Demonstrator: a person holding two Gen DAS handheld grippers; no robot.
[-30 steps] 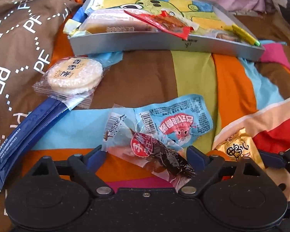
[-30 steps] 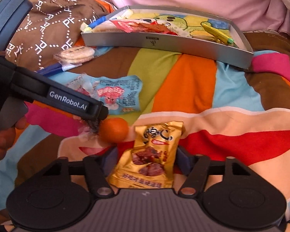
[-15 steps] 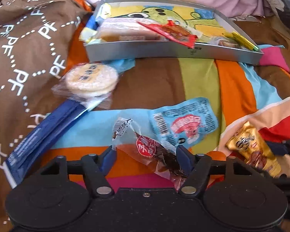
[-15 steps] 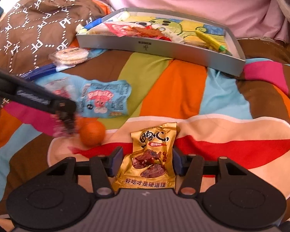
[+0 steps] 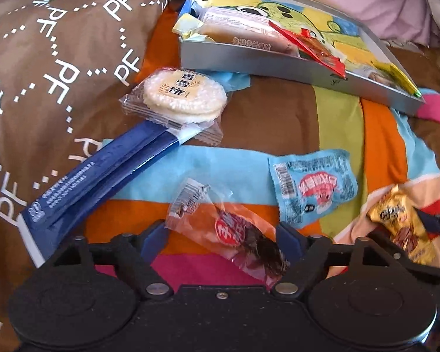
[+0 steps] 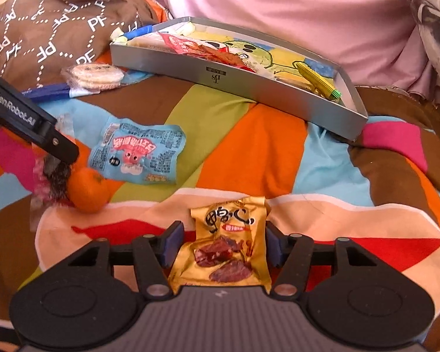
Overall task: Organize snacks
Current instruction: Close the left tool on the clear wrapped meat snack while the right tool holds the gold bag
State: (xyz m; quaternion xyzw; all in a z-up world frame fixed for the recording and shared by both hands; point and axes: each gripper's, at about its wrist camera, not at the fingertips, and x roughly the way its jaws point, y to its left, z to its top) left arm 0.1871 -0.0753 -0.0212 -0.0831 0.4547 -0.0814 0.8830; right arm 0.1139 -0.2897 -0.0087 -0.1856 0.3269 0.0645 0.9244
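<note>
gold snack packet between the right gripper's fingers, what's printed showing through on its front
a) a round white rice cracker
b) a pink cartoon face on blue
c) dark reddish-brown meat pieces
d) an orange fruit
c: in the right wrist view the gold snack packet sits between the fingers of the right gripper and shows dark reddish-brown meat pieces under black characters.
</note>
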